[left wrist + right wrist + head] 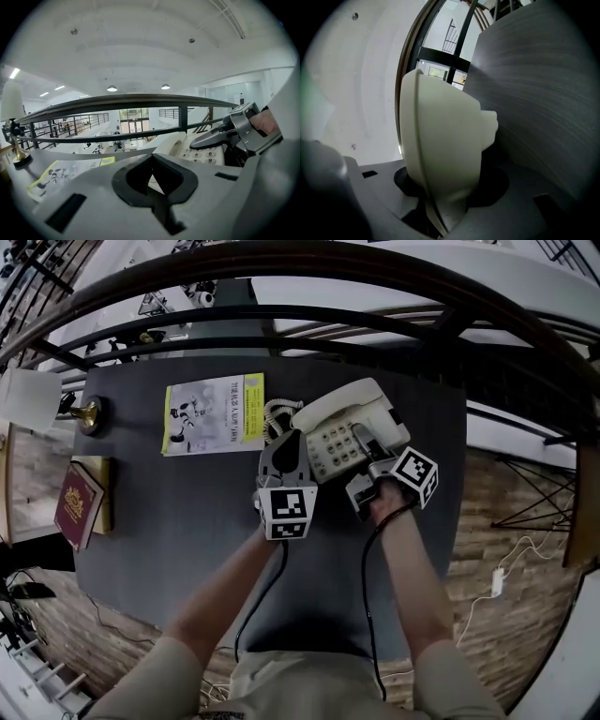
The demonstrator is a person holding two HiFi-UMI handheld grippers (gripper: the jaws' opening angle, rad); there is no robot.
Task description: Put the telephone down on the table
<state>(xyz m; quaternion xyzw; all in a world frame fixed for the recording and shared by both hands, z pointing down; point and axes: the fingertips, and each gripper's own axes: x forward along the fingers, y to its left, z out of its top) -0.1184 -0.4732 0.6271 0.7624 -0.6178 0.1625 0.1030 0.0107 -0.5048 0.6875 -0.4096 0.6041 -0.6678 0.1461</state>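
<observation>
Set-down step: telephone (342, 418) held low at the far side of the bench (187, 531).
The right hand-held gripper (364, 439) is clamped on its right side; the left hand-held gripper (292, 439) looks closed on its left edge. Contact with the bench is unclear; next, seat it flat, then release.

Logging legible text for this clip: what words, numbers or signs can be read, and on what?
"6" and "9": on the telephone keypad; the other digits are too small.
Booklet: print too blurred to read.
Red book: cover mark unreadable.
</observation>
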